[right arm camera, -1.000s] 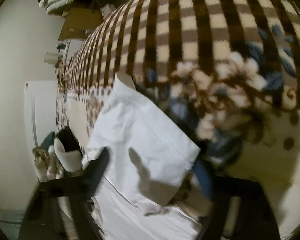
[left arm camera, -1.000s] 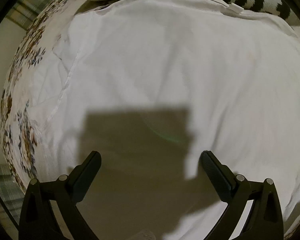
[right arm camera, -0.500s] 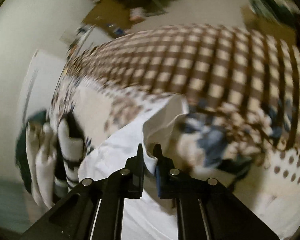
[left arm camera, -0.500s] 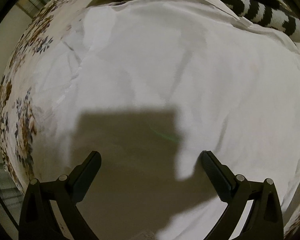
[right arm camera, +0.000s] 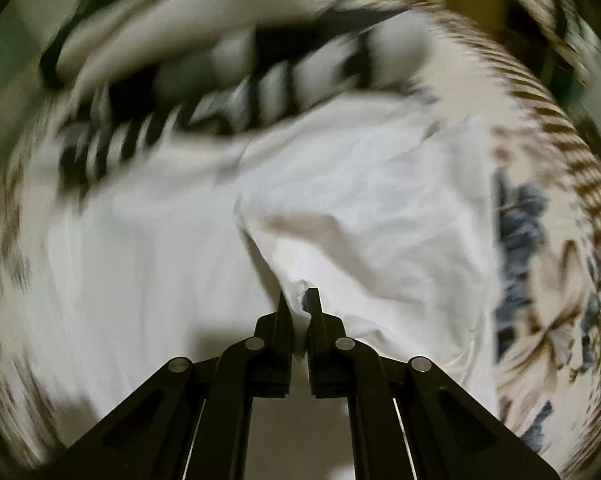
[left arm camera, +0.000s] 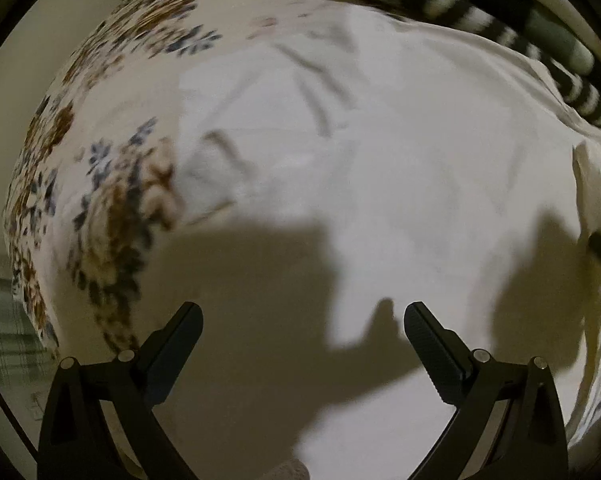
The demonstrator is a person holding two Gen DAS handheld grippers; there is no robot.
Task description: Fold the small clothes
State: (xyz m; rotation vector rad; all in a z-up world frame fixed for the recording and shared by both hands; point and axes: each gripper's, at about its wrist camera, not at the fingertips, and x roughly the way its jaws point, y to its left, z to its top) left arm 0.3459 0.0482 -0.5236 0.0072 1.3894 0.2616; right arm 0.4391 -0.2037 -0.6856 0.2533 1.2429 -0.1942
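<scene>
Right tongs point(right arm camera: 299, 300) swung over white garment point(right arm camera: 360, 208) — pinching it; blurred.

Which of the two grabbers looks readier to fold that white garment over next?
Right. The right gripper has its jaws shut on an edge of the white garment, lifting a flap. The left gripper hangs open above the cloth, gripping nothing.

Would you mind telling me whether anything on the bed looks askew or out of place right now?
Nothing looks damaged or spilled. The white garment lies creased, with one edge pinched up in the right gripper. A striped piece lies along its far edge; the blur hides whether they overlap. The left gripper hangs open above the garment.
</scene>
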